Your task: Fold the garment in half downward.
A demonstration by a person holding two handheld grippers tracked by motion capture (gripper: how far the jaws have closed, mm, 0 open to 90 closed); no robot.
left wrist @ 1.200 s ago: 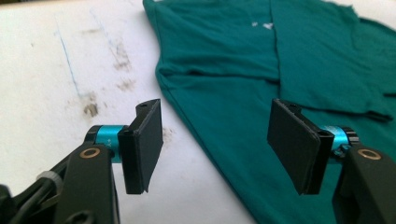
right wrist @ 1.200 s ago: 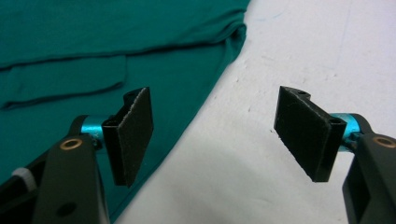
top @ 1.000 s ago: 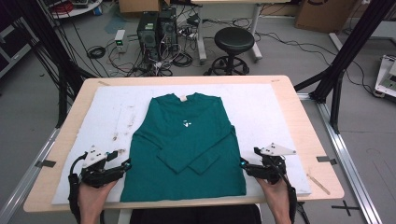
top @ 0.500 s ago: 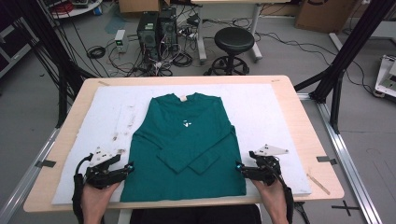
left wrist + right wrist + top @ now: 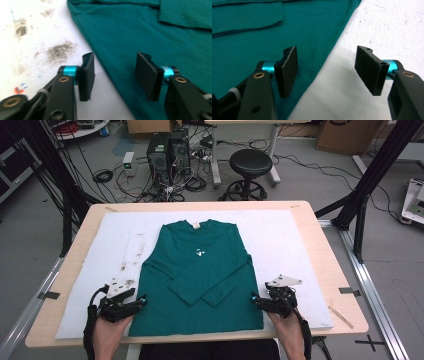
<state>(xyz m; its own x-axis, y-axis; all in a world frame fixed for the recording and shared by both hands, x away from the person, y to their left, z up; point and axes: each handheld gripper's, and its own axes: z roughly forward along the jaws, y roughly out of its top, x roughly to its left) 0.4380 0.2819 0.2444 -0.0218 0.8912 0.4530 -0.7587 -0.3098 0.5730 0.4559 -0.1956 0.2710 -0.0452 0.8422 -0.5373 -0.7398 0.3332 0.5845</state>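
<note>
My left gripper: jaws apart and just now closing in, one pad on the white mat side, the other over the cloth; the shirt's side edge runs between them, and the pads do not press on it. In the high view it sits at the shirt's lower left corner, in my left hand.
My right gripper: jaws wide, having just been narrowing a little; one pad stands over the green cloth, the other over the mat, with the shirt's edge passing between them, ungripped. From above it sits at the shirt's lower right corner, held by my right hand.
Green shirt: lies flat on the mat, face up, neck away from me, hem toward me, both long sleeves folded in across the front so the cuffs meet low on the body. A small white mark sits on the chest.
White mat: covers most of the table top; dark smudges stain it left of the shirt, just beyond my left gripper.
Table: pale wood, its bare margin showing round the mat.
Beyond the table: a black stool, computer towers and loose cables on the grey floor.
</note>
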